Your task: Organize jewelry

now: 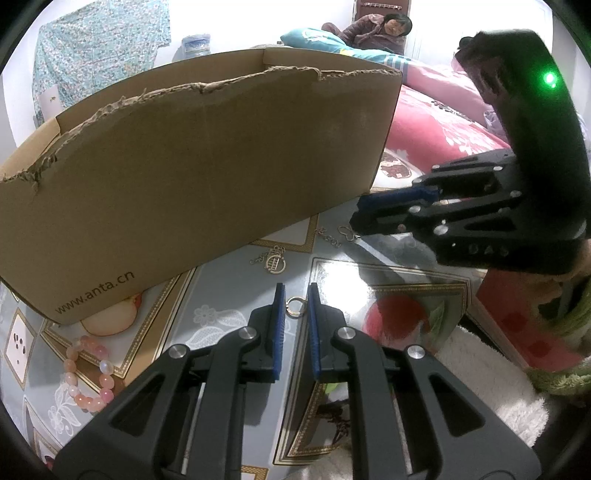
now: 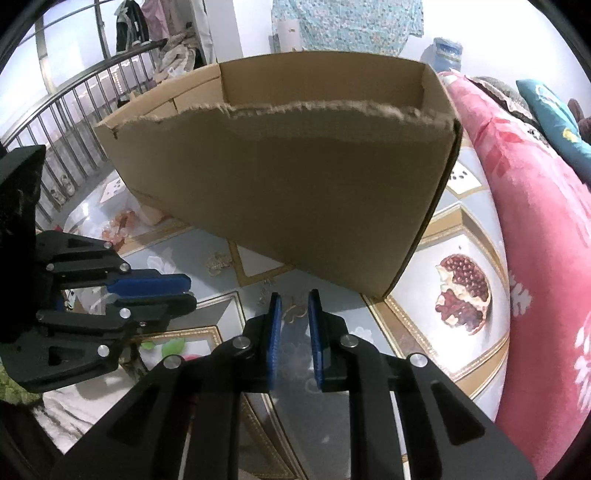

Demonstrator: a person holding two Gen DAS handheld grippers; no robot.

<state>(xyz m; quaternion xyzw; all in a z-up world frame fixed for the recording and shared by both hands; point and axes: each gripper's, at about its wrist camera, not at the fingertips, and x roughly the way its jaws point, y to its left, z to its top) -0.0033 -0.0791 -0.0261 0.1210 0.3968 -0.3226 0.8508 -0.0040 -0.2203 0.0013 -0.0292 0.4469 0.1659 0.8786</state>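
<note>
A torn-edged cardboard box [image 1: 192,177] stands on the patterned table; it also shows in the right wrist view [image 2: 288,192]. My left gripper [image 1: 296,295] is open, with a small gold ring [image 1: 295,306] lying on the table between its fingertips. A round pendant on a chain [image 1: 275,263] lies just beyond. A pink bead bracelet [image 1: 86,373] lies to the left. My right gripper [image 2: 294,299] is open above a thin chain piece [image 2: 295,314]; in the left wrist view it [image 1: 356,218] hovers by a small looped trinket [image 1: 345,232].
A pink floral quilt [image 2: 535,258] borders the table on the right, with a person [image 1: 384,31] lying beyond it. A white fluffy cloth [image 1: 487,384] lies at the near right. Metal railing [image 2: 55,122] stands far left.
</note>
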